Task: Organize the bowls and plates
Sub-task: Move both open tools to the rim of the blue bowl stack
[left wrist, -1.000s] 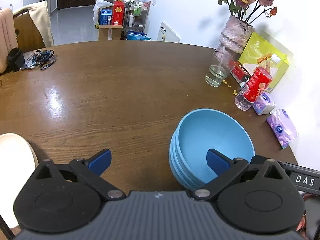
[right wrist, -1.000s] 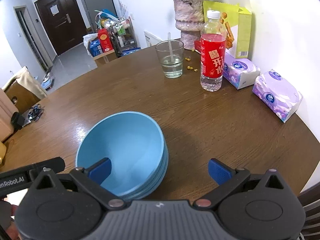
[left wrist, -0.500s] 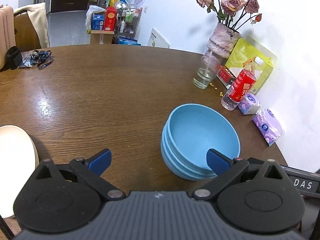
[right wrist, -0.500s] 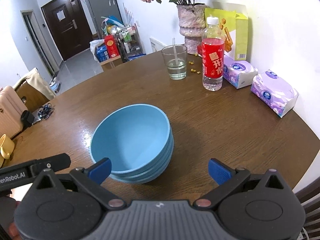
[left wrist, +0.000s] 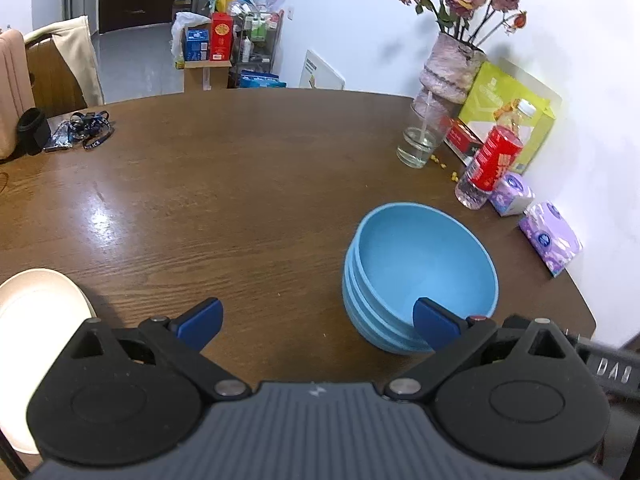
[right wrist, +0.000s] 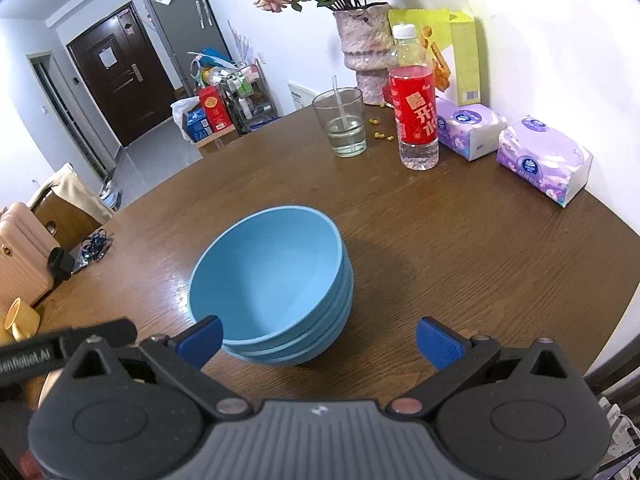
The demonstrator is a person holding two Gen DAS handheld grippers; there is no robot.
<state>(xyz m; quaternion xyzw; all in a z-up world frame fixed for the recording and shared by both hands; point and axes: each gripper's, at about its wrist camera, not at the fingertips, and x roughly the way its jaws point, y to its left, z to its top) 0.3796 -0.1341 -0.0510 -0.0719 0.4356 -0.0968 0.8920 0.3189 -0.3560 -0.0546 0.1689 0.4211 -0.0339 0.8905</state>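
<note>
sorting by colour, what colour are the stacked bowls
Light blue stacked bowls, clearest in the right wrist view.

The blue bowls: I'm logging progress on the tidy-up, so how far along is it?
Done: the light blue plastic bowls sit nested in one stack on the round brown wooden table. In hand: nothing; the left gripper and the right gripper are both open and empty. Left: the cream plate at the table's near left edge sits apart, possibly awaiting placement.
</note>
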